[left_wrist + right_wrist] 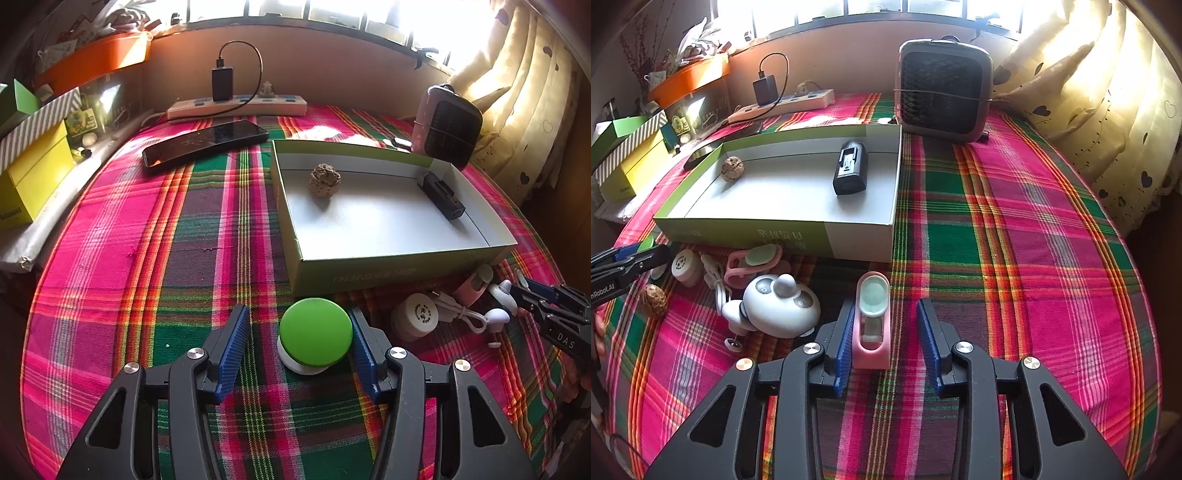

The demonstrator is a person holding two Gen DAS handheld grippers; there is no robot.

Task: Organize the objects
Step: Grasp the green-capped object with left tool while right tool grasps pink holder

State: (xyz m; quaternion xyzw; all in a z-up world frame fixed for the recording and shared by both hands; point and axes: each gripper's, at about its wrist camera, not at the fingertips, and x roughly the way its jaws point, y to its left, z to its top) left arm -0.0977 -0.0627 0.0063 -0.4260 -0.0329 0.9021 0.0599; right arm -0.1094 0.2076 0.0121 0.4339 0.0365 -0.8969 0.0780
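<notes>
A white jar with a green lid (315, 332) stands on the plaid cloth between the fingers of my left gripper (298, 310). The right pad touches the lid and the left pad stands apart, so this gripper is open. My right gripper (885, 302) straddles a pink holder with a pale green insert (872, 317). Its left pad is against the holder, a gap shows at the right pad, and it is open. The green-sided box (373, 275) (746, 232) holds a brown walnut (324, 181) (732, 168) and a black battery pack (441, 195) (850, 172).
In front of the box lie a small white jar (686, 266), a white cable (461, 314), a pink clip (753, 264), a white panda-shaped gadget (781, 306) and a second walnut (653, 300). A phone (205, 144), power strip (236, 105), small fan (943, 88) and yellow box (35, 177) ring the table.
</notes>
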